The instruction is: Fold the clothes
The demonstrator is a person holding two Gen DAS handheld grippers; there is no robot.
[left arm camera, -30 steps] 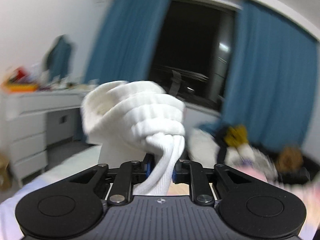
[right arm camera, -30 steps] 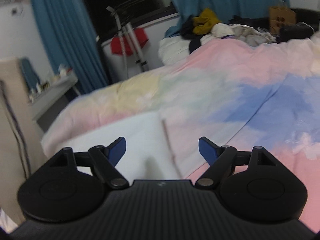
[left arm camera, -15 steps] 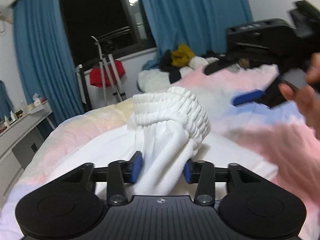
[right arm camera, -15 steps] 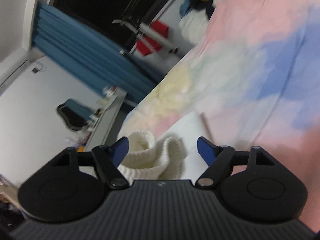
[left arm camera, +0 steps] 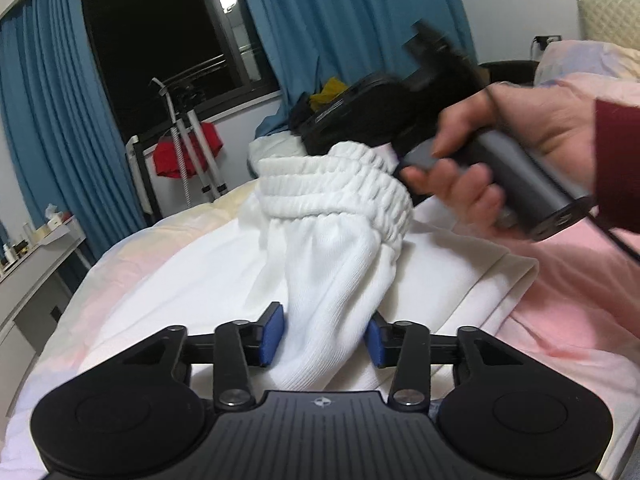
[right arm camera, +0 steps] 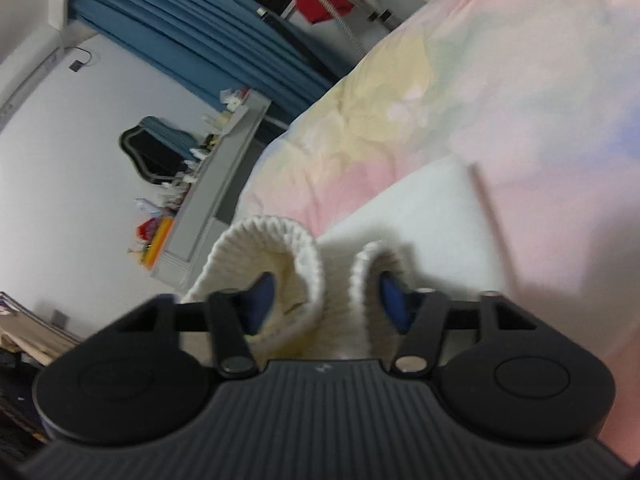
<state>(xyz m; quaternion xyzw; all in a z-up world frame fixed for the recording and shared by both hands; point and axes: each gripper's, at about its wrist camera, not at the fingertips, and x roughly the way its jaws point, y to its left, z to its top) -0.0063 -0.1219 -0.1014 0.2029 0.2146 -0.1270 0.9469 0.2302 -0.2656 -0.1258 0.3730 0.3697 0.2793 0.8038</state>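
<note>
Since half a second ago the right gripper [right arm camera: 326, 298] had advanced, its spread fingers now straddling the ribbed waistband [right arm camera: 280, 252] of the white garment [left arm camera: 328, 280], which the left gripper [left arm camera: 322, 332] pinched between its pads.

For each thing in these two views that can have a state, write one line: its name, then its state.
Left claw: partly closed around the white garment, pads at its sides.
Right claw: open, ribbed waistband bunched between its fingers.
White garment: lifted and bunched, not yet folded.
Ribbed waistband: scrunched, curled over.
Curtains: drawn apart, dark window showing.
Bedspread: spread, lightly wrinkled.
</note>
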